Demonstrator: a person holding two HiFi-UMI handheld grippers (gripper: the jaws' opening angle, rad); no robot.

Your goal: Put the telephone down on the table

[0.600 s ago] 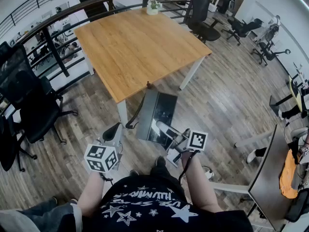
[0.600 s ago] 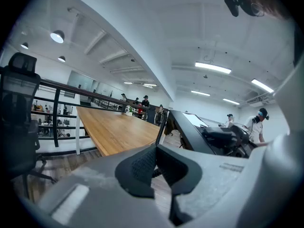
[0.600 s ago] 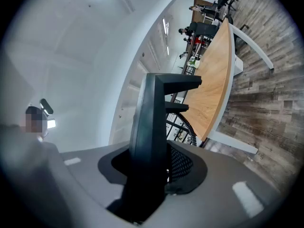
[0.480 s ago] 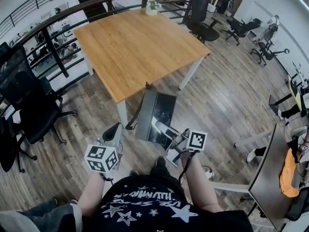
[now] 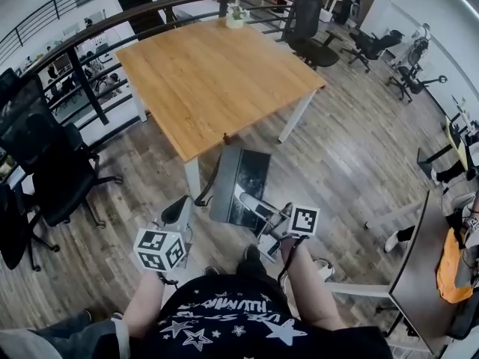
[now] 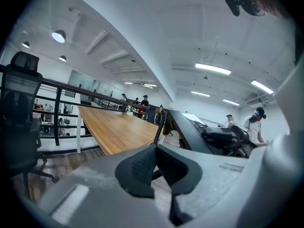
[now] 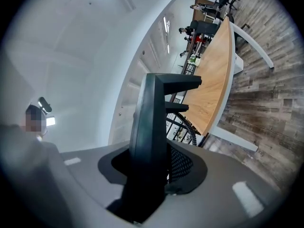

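The telephone (image 5: 243, 185) is a flat black unit held in the air over the wooden floor, just short of the near corner of the wooden table (image 5: 217, 73). My right gripper (image 5: 260, 205) is shut on its near edge; in the right gripper view the dark body (image 7: 153, 122) stands clamped between the jaws (image 7: 156, 151). A coiled cord (image 6: 161, 122) hangs from it. My left gripper (image 5: 178, 209) is to the left of the telephone and apart from it, its pads together on nothing (image 6: 156, 148). The table top (image 6: 114, 129) is bare near me.
A small potted plant (image 5: 237, 10) stands at the table's far edge. Black office chairs (image 5: 45, 163) are at the left, another (image 5: 310, 21) is beyond the table. A dark railing (image 5: 112, 25) curves behind it. A desk (image 5: 419, 275) is at the right.
Almost nothing: both grippers and the telephone sit slightly lower in the head view, and the right gripper keeps its grip.
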